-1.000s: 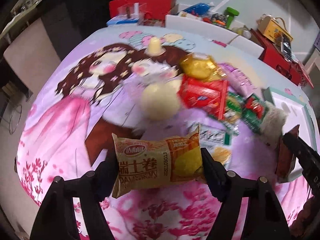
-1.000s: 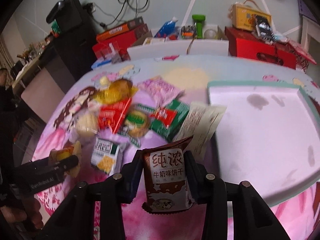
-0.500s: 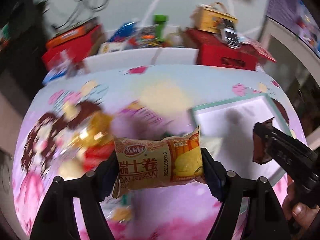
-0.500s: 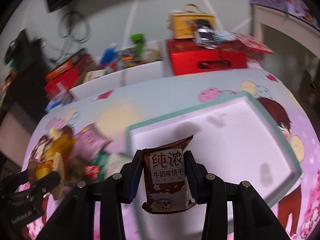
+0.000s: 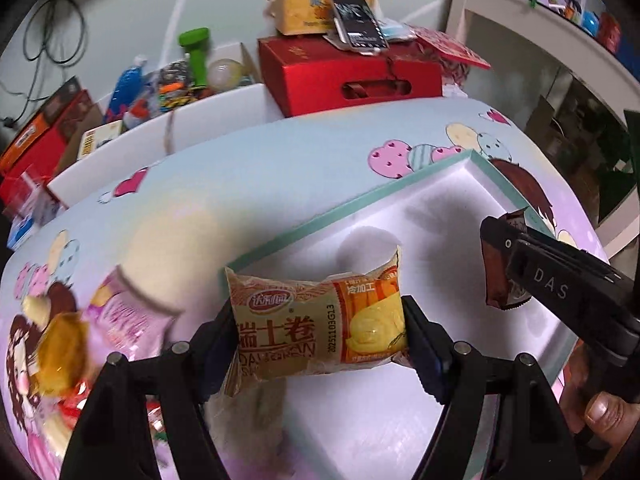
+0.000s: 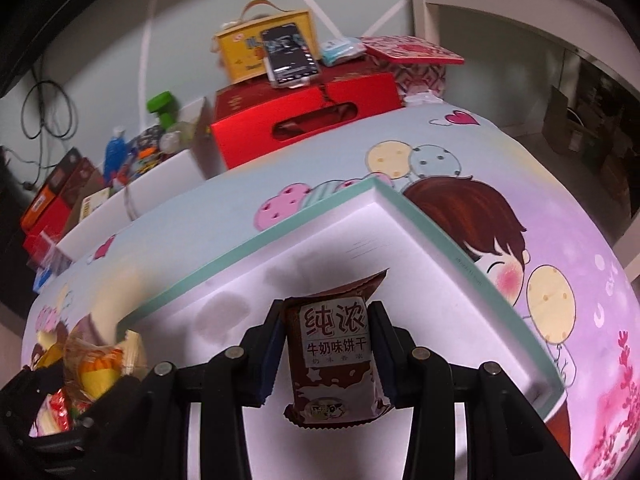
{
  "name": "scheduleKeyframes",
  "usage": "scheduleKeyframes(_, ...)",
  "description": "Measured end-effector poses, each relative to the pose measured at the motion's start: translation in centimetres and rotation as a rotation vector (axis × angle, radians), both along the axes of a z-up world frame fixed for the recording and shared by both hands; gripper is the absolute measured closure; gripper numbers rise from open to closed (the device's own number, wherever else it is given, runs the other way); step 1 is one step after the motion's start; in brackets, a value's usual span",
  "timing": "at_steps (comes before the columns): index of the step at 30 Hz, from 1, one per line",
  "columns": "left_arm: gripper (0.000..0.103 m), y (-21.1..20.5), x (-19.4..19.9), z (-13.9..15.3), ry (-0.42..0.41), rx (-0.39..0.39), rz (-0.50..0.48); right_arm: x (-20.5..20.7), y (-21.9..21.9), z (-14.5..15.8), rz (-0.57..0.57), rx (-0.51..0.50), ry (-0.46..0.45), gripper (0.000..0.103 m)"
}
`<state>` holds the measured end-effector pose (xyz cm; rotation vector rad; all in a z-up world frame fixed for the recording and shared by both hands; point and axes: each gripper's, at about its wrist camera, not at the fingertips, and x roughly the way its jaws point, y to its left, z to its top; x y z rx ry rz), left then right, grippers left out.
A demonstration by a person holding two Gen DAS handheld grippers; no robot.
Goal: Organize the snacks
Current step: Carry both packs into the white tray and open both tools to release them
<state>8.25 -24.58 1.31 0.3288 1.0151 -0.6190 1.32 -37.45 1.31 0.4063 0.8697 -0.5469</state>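
Note:
My left gripper [image 5: 318,328] is shut on a yellow Swiss-roll cake packet [image 5: 316,320] and holds it above the near left part of a white tray with a teal rim [image 5: 344,204]. My right gripper [image 6: 326,344] is shut on a brown milk-biscuit packet [image 6: 334,360] and holds it above the same tray [image 6: 312,224]. The right gripper [image 5: 520,264] with the brown packet [image 5: 496,276] also shows at the right of the left wrist view. A pile of snack packets [image 5: 64,344] lies blurred on the cartoon tablecloth left of the tray.
Behind the table stand a red carton [image 5: 352,76] with a yellow box and a phone on it, a white bin [image 5: 160,128] of clutter and red boxes [image 5: 36,136]. A white shelf [image 5: 532,40] is at the right. The table edge curves away on the right.
Both grippers have swung right from the snack pile to above the white tray, each still holding its packet. The tray now fills the middle of both views.

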Motion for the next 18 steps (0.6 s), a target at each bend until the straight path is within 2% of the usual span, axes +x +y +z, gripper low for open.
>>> scheduleKeyframes(4, 0.025, -1.2, 0.3, -1.1, -0.001, 0.006, -0.004, 0.1, -1.1, -0.7, -0.025, 0.005, 0.015, 0.059)
scheduleKeyframes(10, 0.024, -1.2, 0.4, -2.0, 0.041, 0.006, 0.002, 0.3, -1.4, -1.4, -0.029, 0.008, 0.038, 0.059)
scheduleKeyframes(18, 0.02, -0.7, 0.0, -1.3, 0.041, -0.014, -0.002, 0.6, -1.0, -1.5, -0.021, -0.002, 0.064, 0.058)
